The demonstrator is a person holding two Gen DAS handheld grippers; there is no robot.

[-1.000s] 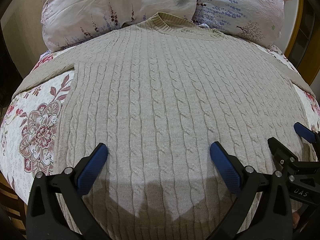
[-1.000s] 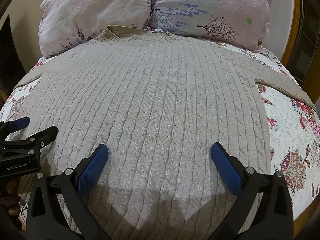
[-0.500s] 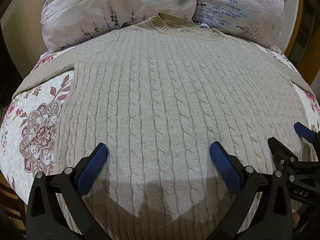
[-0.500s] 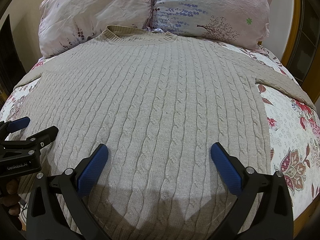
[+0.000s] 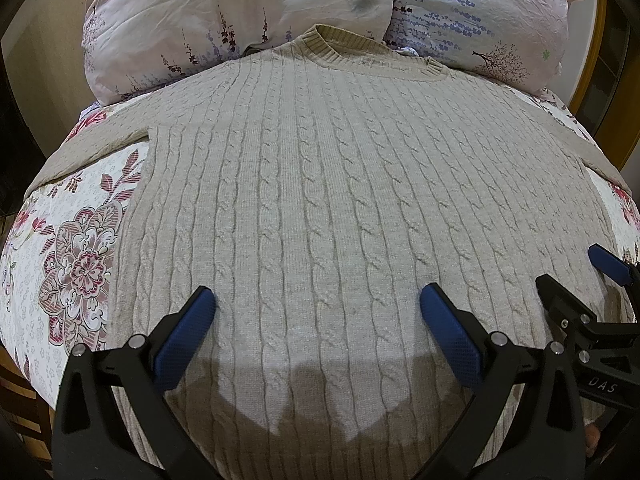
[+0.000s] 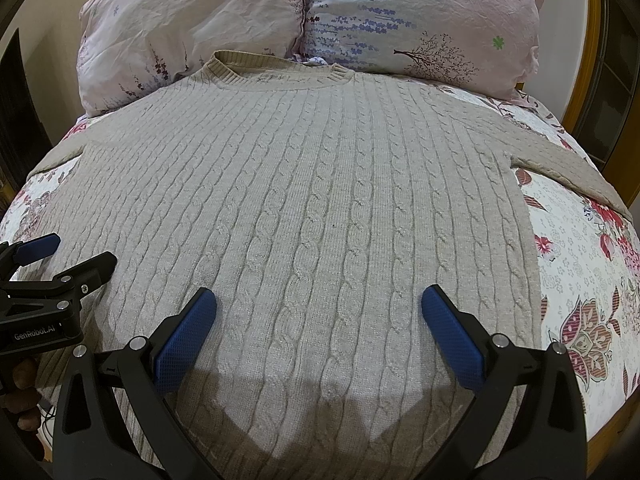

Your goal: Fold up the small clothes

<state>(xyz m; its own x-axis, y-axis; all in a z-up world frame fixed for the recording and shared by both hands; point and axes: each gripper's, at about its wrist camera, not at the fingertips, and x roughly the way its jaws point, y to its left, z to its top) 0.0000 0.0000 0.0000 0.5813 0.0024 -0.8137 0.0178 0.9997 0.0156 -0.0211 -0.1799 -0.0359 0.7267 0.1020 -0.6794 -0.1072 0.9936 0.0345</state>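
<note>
- Floral bedsheet [image 5: 76, 248] covers a bed that carries everything; its white ground with red and pink blossoms shows bare along the bed's left edge in the left wrist view and along the right edge [image 6: 584, 280] in the right wrist view.
- Two pillows lean at the head edge: a pink one with purple flower sprigs [image 5: 224, 20] on the left and a pink-and-lavender one printed with a small tree [image 5: 488, 12] on the right, touching each other at the middle.
- Holding nothing inside it, no box or basket shows; the bed itself is the only carrier.
- A beige cable-knit sweater [image 5: 320, 184] lies flat and face up across the middle of the bed, its ribbed neckline [image 6: 276, 76] touching the pillows at the head edge and its hem reaching the near edge.
- One sleeve [image 5: 92, 144] stretches toward the bed's left edge, the other [image 6: 560, 160] toward the right edge; neither is folded in.
- The left gripper [image 5: 316, 320] hovers over the sweater's lower part near the near edge, its blue-padded fingers [image 5: 188, 332] spread wide with nothing between them; whether the tips touch the knit cannot be told.
- The right gripper [image 6: 318, 320] sits just beside it over the same lower area, its blue fingers [image 6: 452, 332] equally far apart and holding nothing.
- Each gripper appears at the side of the other's view, the right one [image 5: 600, 304] near the sweater's right hem corner, the left one [image 6: 48, 280] near the left.
- Shadows of both tools fall on the knit by the near edge.
</note>
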